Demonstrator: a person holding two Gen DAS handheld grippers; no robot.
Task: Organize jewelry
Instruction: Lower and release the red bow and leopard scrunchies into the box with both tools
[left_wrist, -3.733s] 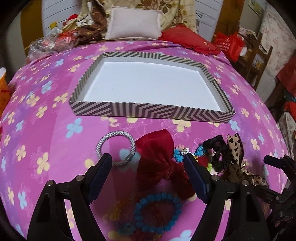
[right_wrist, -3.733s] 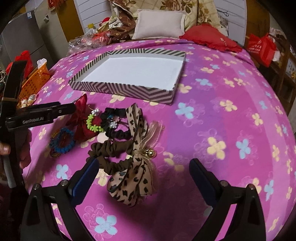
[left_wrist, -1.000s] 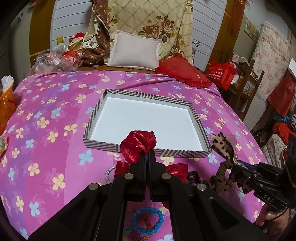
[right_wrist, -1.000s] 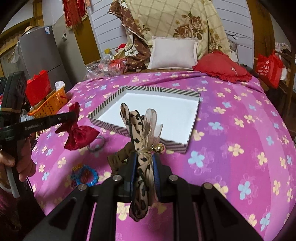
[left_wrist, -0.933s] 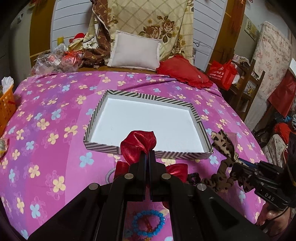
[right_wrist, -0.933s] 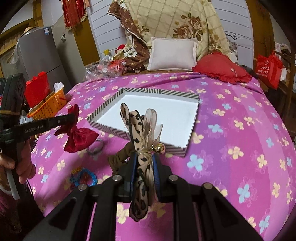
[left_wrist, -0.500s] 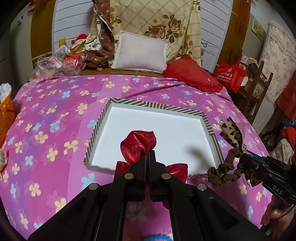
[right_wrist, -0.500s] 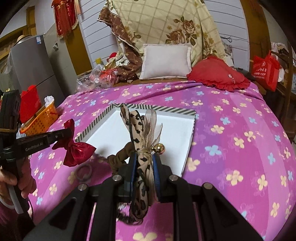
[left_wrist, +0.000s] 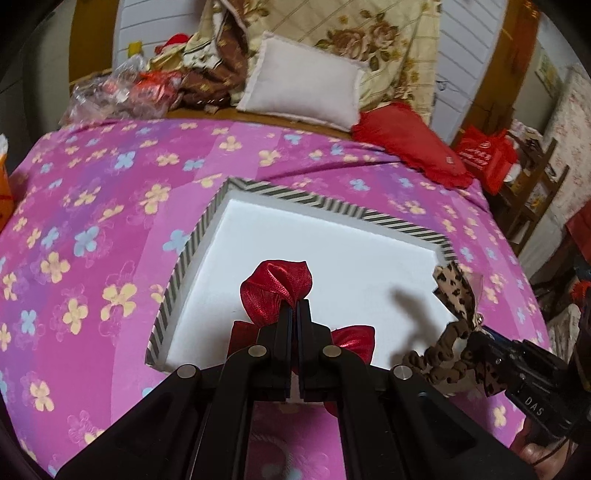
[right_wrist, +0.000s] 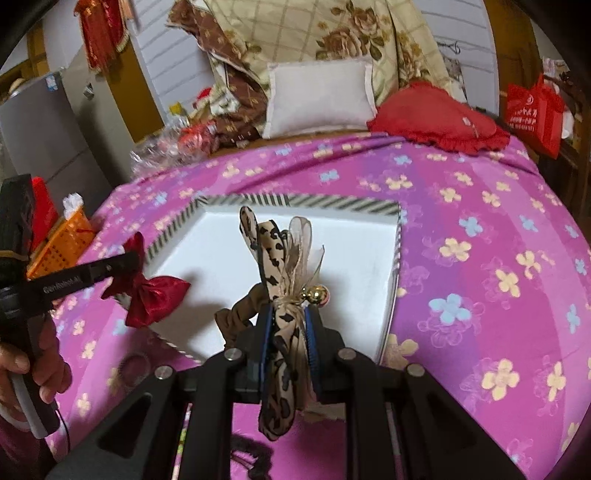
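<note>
Red satin bow (left_wrist: 275, 291): shiny fabric, pinched at its knot between closed jaws of left gripper (left_wrist: 294, 314), one loop sticking up fwd, other loops hanging below. Held in air over near-left edge of tray (left_wrist: 207, 236); in right-wrist view the bow (right_wrist: 147, 295) overlaps that tray corner.

Leopard-print bow scrunchie (right_wrist: 277, 291): tan/black print w/ sheer beige ribbon, gold bell (right_wrist: 317, 294) at knot, brown ruched band on left side. Clamped upright in right gripper (right_wrist: 288, 332), tail dangling below jaws. Sits above tray's near edge.

Tray: shallow rect. box, white floor, black/white striped rim, flat on pink floral bedspread (right_wrist: 480, 258), nothing lying inside.
</note>
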